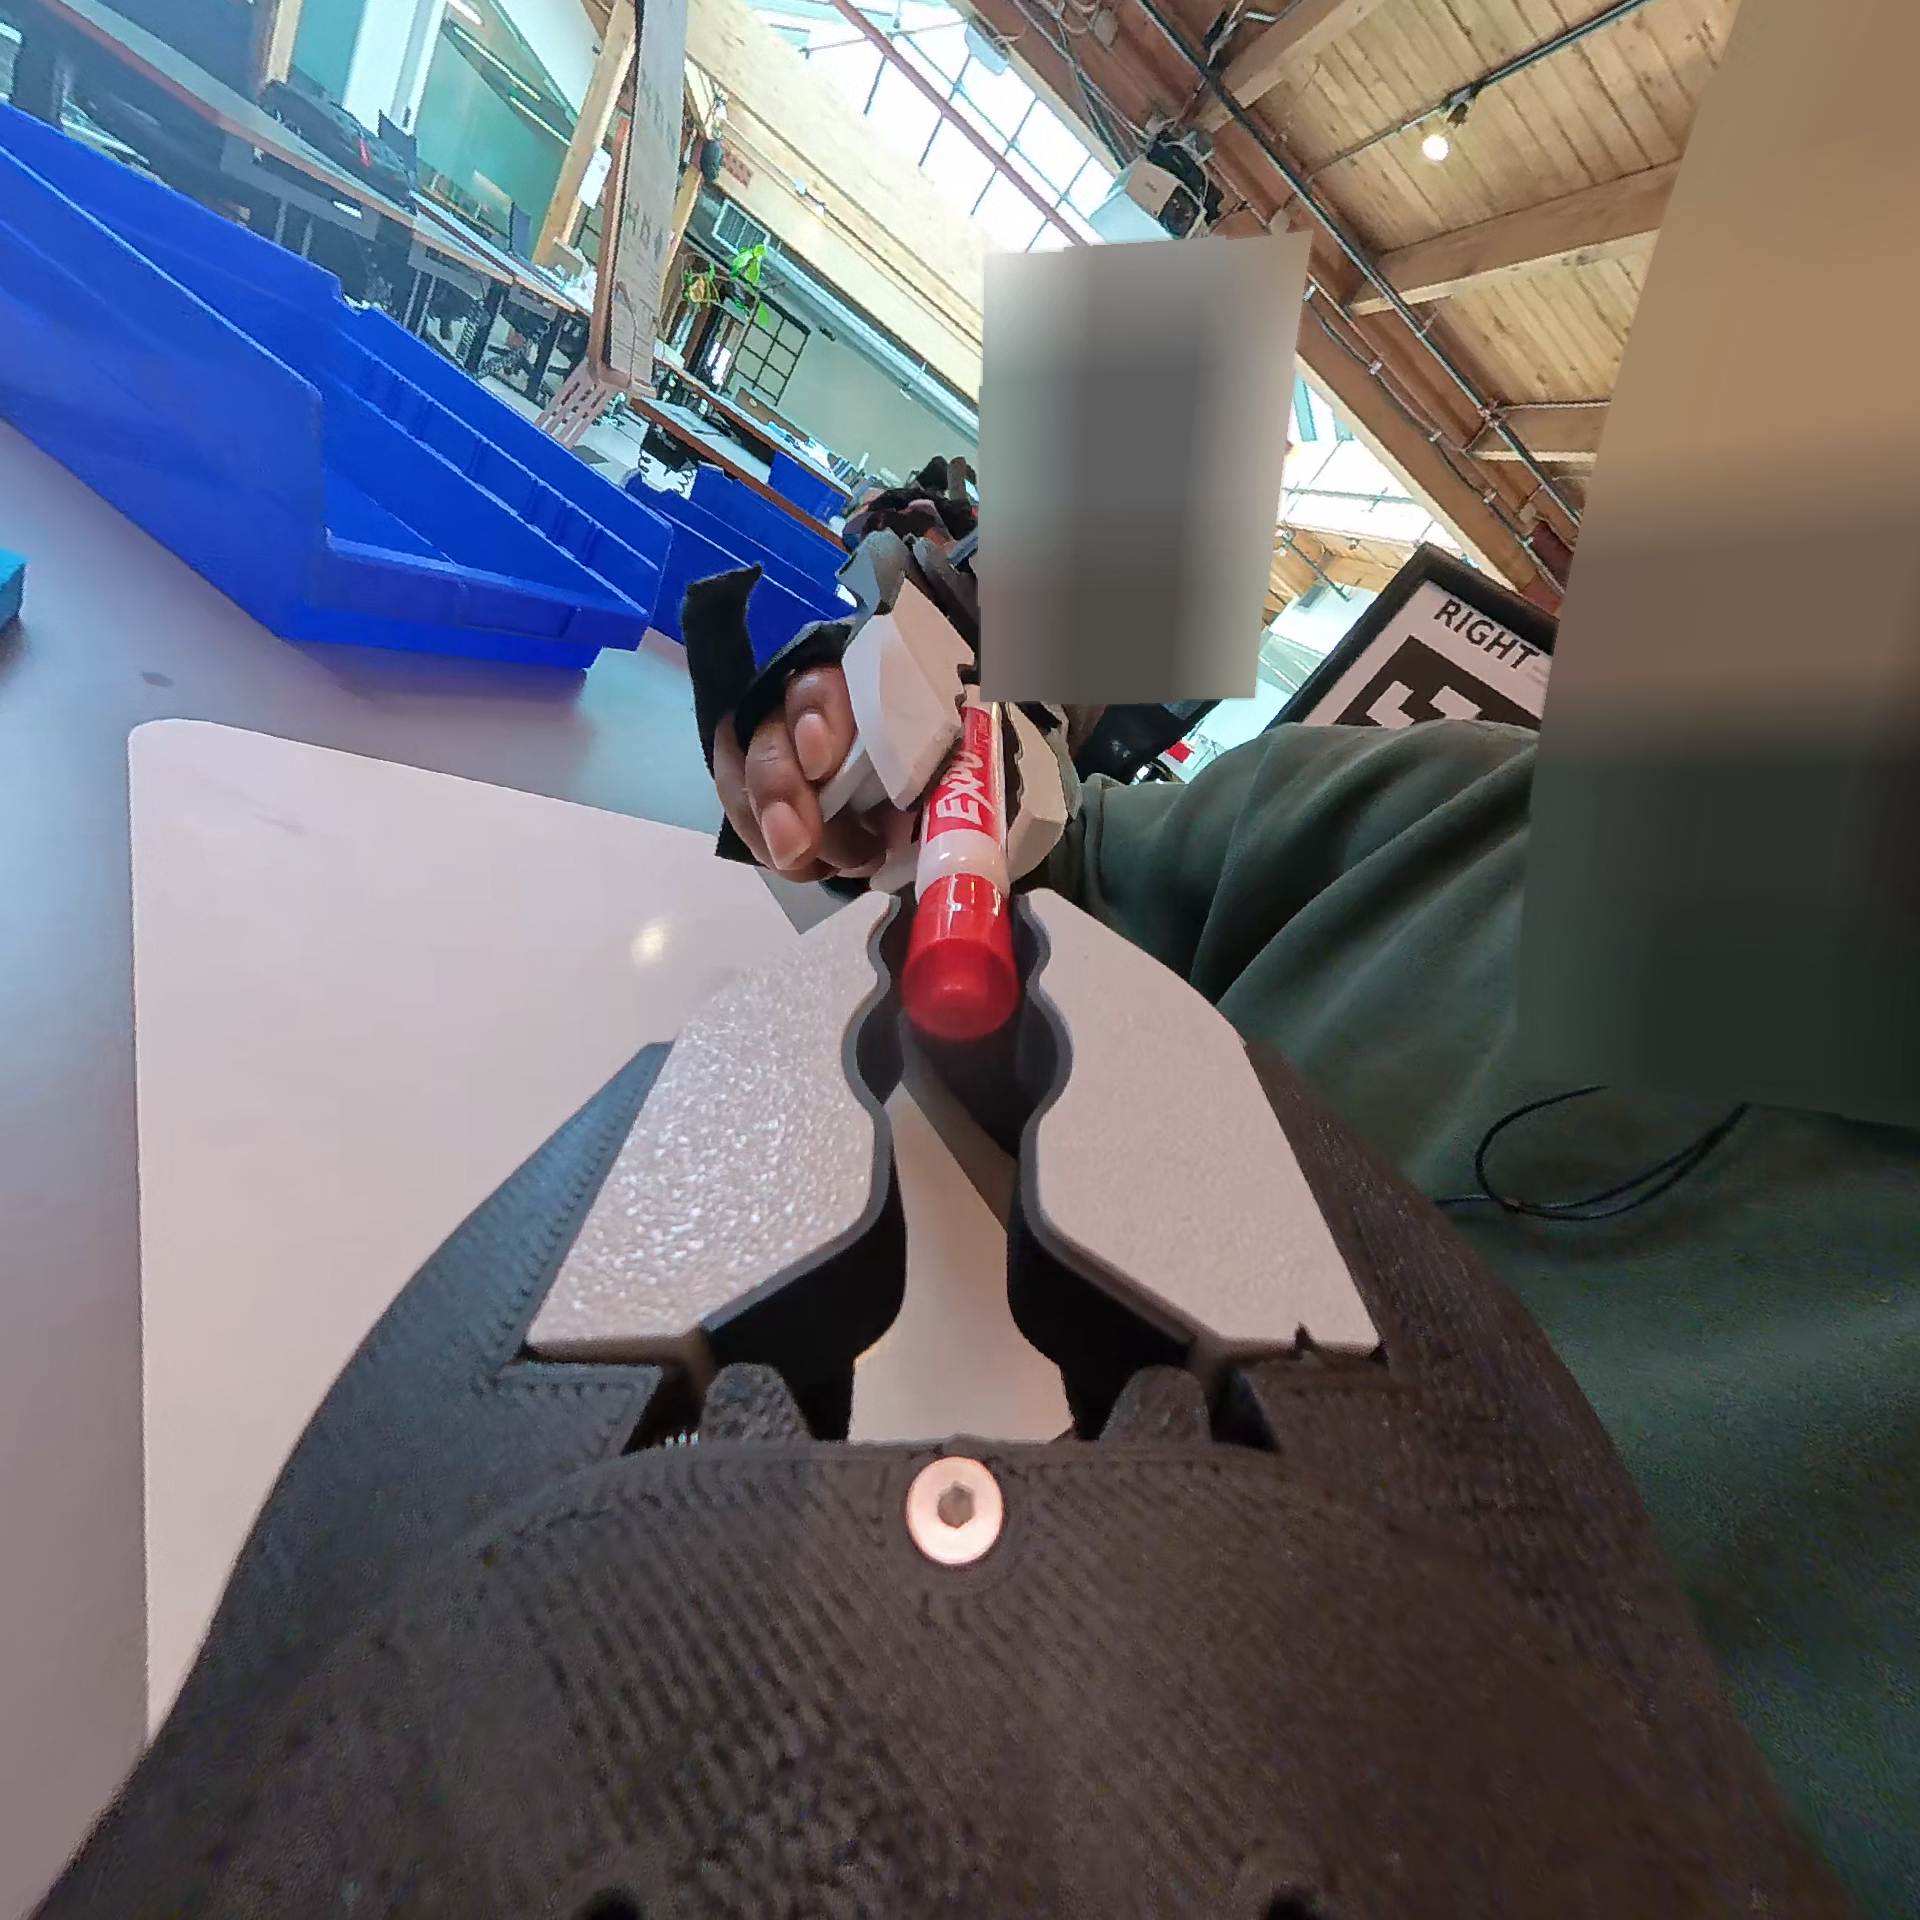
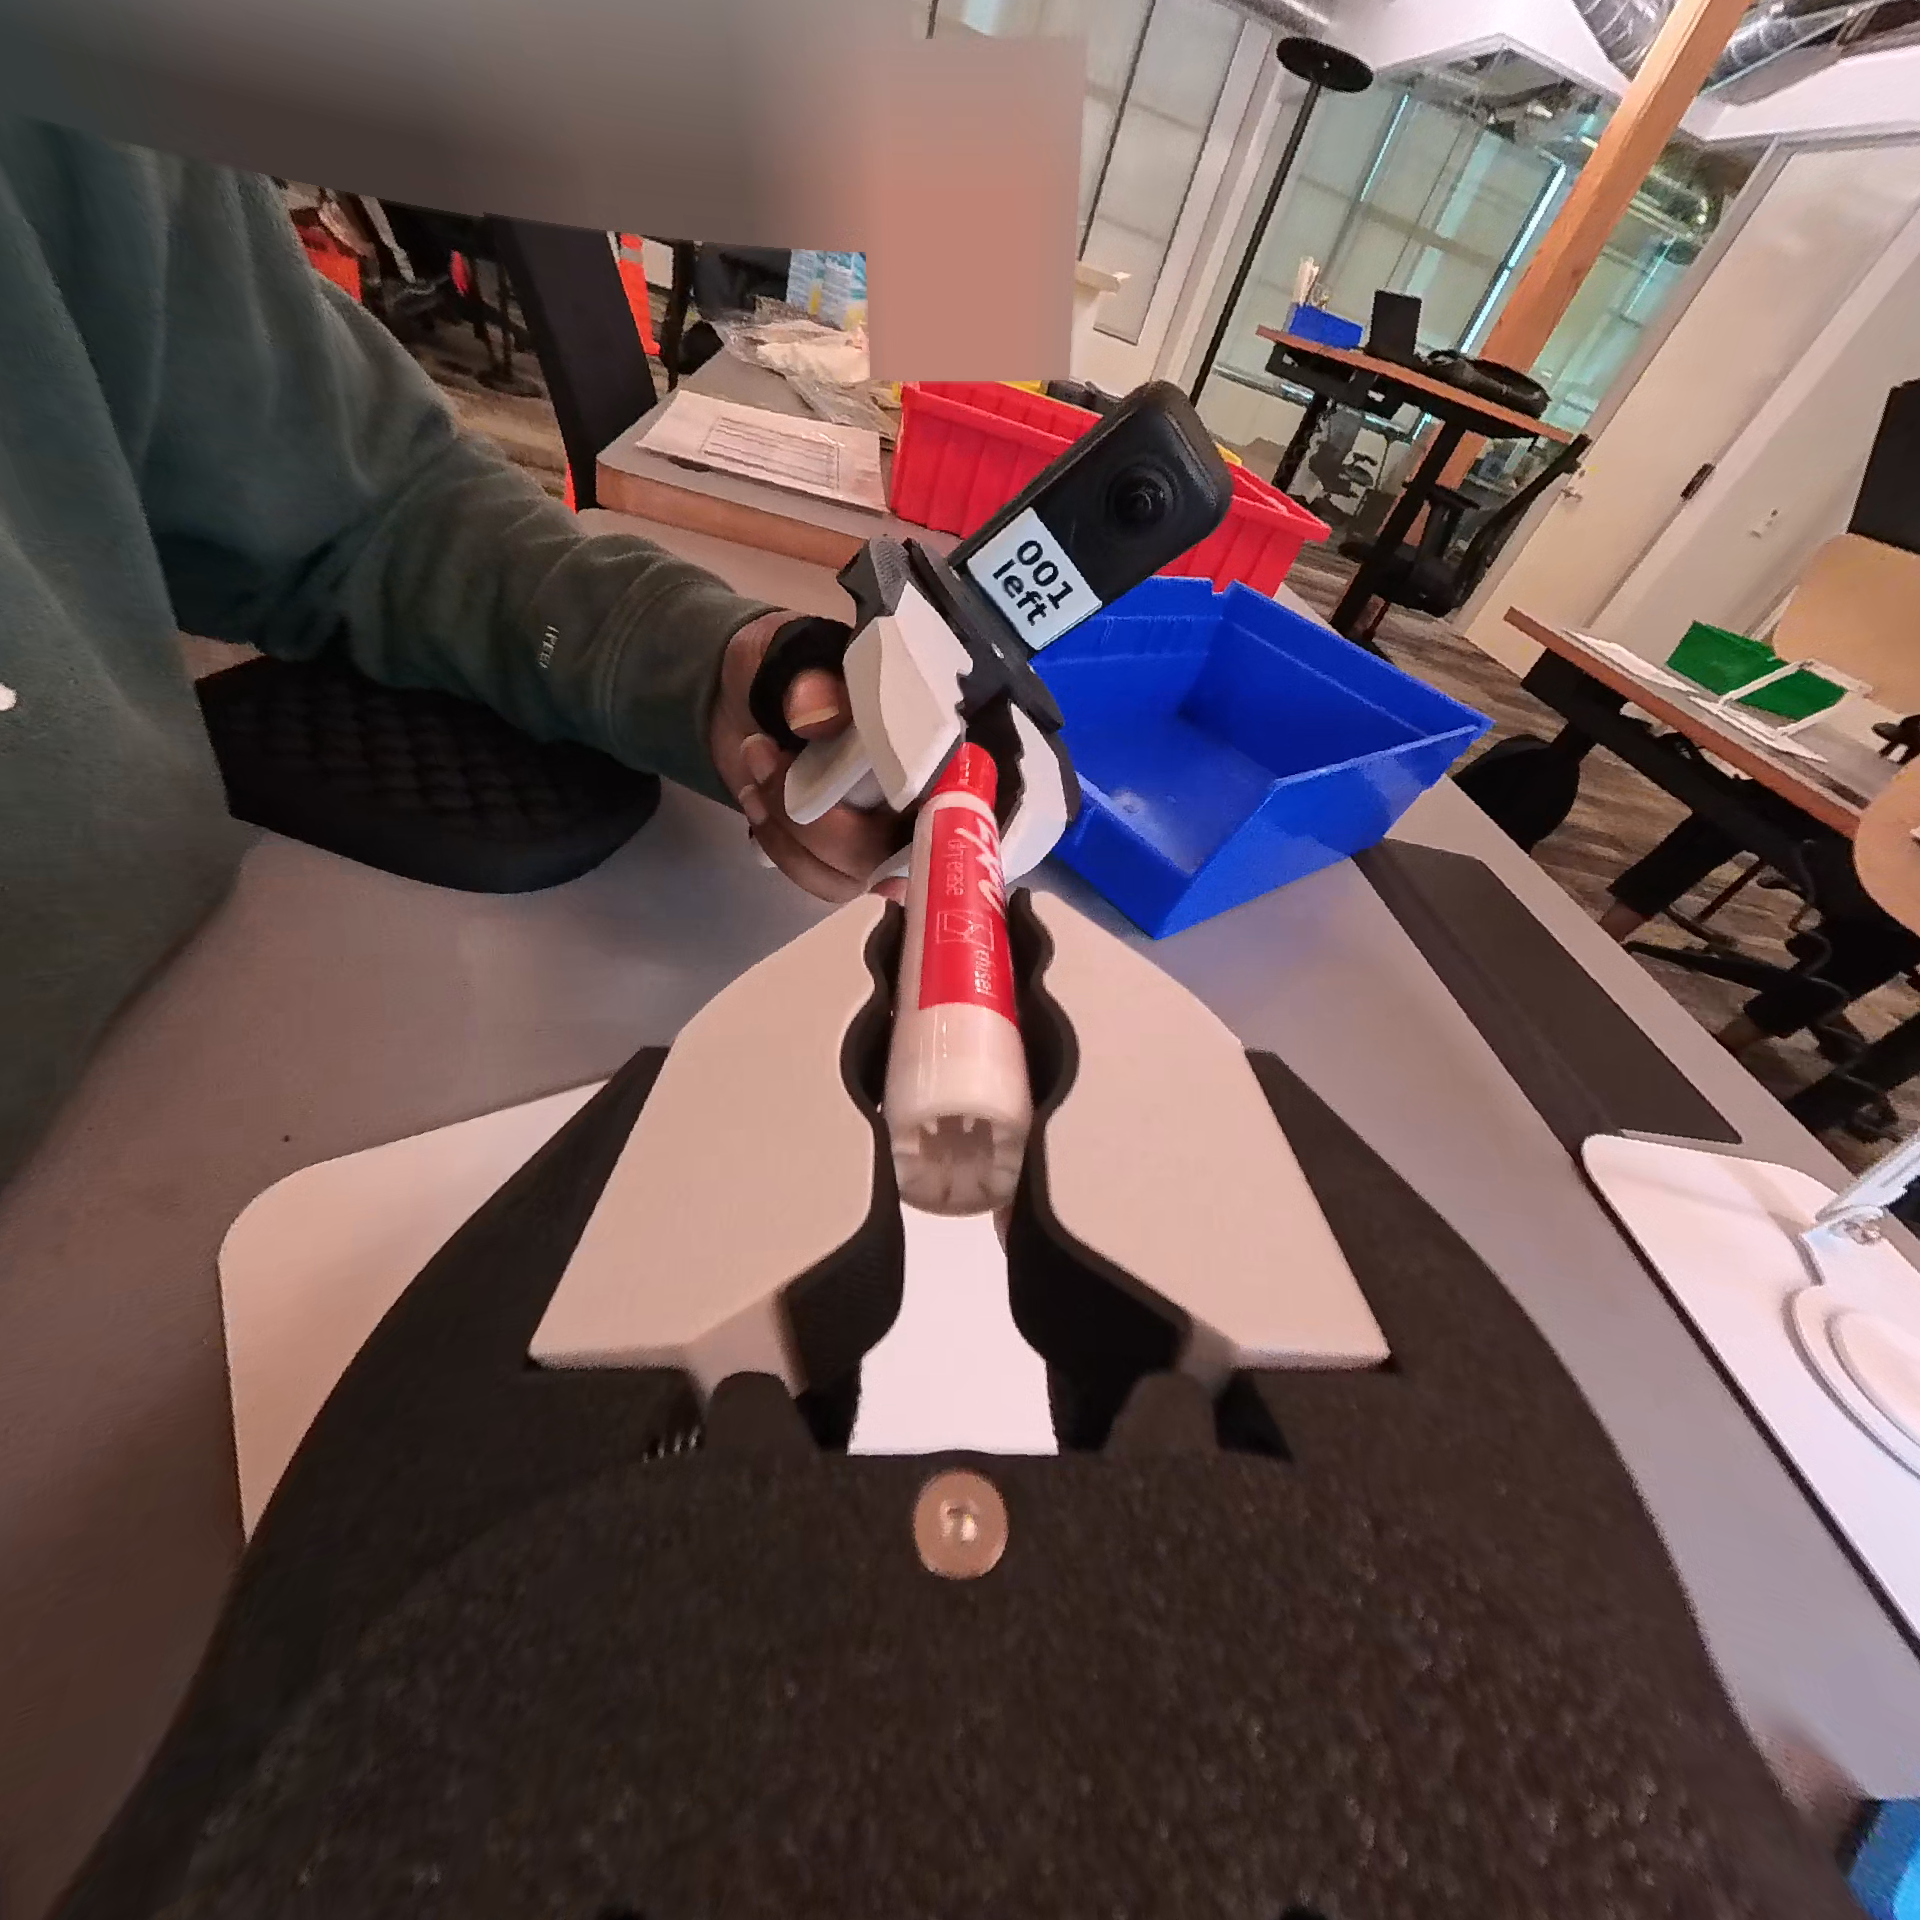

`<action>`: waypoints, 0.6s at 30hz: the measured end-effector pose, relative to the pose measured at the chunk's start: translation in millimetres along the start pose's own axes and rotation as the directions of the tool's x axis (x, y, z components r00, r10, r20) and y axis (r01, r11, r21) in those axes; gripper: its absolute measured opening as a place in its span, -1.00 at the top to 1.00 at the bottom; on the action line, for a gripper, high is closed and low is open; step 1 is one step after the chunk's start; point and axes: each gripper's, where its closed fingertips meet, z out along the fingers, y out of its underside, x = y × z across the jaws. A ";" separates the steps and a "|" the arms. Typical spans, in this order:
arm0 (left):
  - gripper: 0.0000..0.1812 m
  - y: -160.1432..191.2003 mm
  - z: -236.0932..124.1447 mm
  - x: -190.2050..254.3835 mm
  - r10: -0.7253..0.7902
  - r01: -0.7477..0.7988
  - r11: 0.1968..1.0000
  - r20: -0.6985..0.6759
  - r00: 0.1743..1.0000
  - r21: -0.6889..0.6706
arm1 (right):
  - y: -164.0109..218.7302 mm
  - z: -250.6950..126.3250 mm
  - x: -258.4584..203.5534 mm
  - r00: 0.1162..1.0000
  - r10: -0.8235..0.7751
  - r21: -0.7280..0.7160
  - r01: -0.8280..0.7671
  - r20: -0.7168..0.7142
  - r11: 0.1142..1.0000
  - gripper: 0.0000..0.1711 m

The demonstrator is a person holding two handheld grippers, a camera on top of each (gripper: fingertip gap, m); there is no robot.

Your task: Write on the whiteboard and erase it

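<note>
Left wrist view: left hand-held gripper [image 1: 956, 971] clamps marker [image 1: 961, 914] cap; right hand-held gripper [image 2: 956, 1049] clamps barrel.

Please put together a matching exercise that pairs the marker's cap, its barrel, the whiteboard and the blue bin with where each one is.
Things:
1. red cap
2. marker barrel
3. whiteboard
4. blue bin

Places:
A. flat on the table, beneath both grippers
B. in the jaws of the left gripper
C. in the jaws of the right gripper
D. on the table beyond the marker, nothing visible inside

Pairs: 1-B, 2-C, 3-A, 4-D
</note>
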 end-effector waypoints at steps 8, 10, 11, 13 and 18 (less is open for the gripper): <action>0.78 9.3 -46.8 -34.2 0.130 -0.122 0.991 0.262 0.956 -0.046 | 21.8 -41.8 3.6 0.997 0.061 -0.047 -0.063 -0.049 0.997 0.77; 0.79 3.5 -47.2 -40.0 0.141 -0.128 0.990 0.285 0.948 -0.066 | 36.1 -39.6 3.7 0.996 0.084 -0.115 -0.087 -0.028 0.989 0.76; 0.79 4.0 -50.3 -44.0 0.136 -0.119 0.990 0.305 0.943 -0.073 | 37.7 -43.4 9.7 0.994 0.107 -0.122 -0.110 -0.035 0.986 0.76; 0.79 12.7 -59.0 -54.9 0.214 -0.168 0.974 0.387 0.897 -0.149 | 49.4 -48.2 14.6 0.991 0.125 -0.190 -0.131 -0.044 0.973 0.76; 0.79 15.8 -69.2 -61.6 0.320 -0.240 0.944 0.462 0.827 -0.225 | 62.6 -46.2 11.8 0.989 0.129 -0.268 -0.144 -0.071 0.953 0.77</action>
